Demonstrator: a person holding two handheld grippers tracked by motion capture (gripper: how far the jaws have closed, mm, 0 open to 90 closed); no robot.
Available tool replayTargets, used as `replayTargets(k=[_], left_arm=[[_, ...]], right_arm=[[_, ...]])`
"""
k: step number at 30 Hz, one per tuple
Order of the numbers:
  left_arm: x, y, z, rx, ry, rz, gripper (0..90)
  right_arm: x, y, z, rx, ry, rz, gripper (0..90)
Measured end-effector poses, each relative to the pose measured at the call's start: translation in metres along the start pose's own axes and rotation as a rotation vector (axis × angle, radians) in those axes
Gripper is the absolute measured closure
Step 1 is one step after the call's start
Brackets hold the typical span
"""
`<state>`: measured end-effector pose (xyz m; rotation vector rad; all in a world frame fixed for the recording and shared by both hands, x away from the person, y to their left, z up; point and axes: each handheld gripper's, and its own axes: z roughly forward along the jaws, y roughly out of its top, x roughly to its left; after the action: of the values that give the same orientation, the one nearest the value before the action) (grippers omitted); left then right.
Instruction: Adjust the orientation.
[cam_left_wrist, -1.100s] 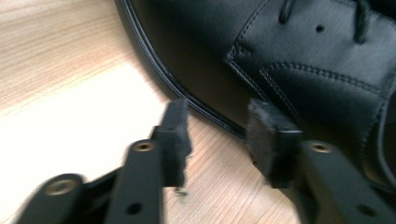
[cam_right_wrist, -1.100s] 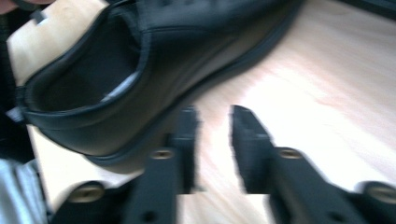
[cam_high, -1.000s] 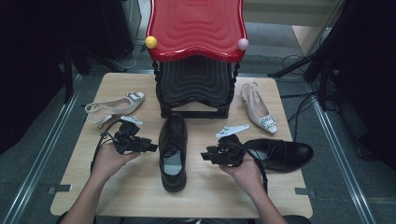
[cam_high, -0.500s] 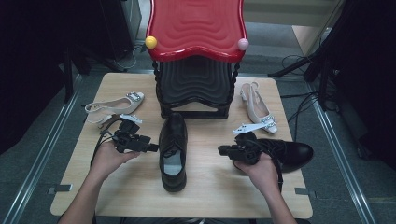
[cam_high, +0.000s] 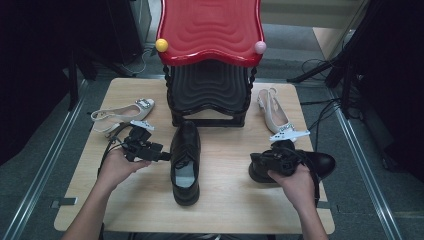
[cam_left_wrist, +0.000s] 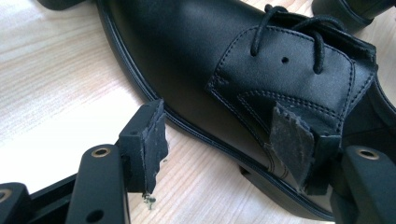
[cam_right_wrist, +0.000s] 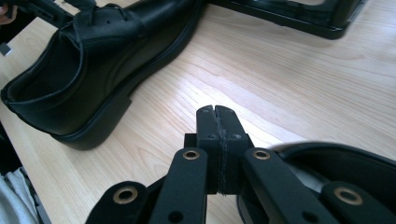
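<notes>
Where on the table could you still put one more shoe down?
Bare wood lies between the middle black shoe and the right black shoe, and along the near edge of the table. It is crowded at the back, where the black stand sits between the left pale shoe and the right pale shoe.

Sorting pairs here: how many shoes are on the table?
4: a black shoe at centre, another black shoe under the right hand, one beige slingback at left, one beige slingback right of the rack.
</notes>
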<state>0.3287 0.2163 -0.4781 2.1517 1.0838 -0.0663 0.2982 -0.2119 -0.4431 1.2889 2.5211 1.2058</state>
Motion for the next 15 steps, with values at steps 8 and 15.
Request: replayTargets(k=[8, 15], left_arm=[[0.004, 0.002, 0.000, -0.012, -0.003, -0.006, 36.7], [0.005, 0.002, 0.000, -0.015, -0.001, -0.005, 36.7]], right_arm=[[-0.014, -0.010, -0.014, -0.012, -0.031, 0.040, 90.0], [-0.025, -0.016, -0.021, -0.019, -0.064, 0.070, 90.0]])
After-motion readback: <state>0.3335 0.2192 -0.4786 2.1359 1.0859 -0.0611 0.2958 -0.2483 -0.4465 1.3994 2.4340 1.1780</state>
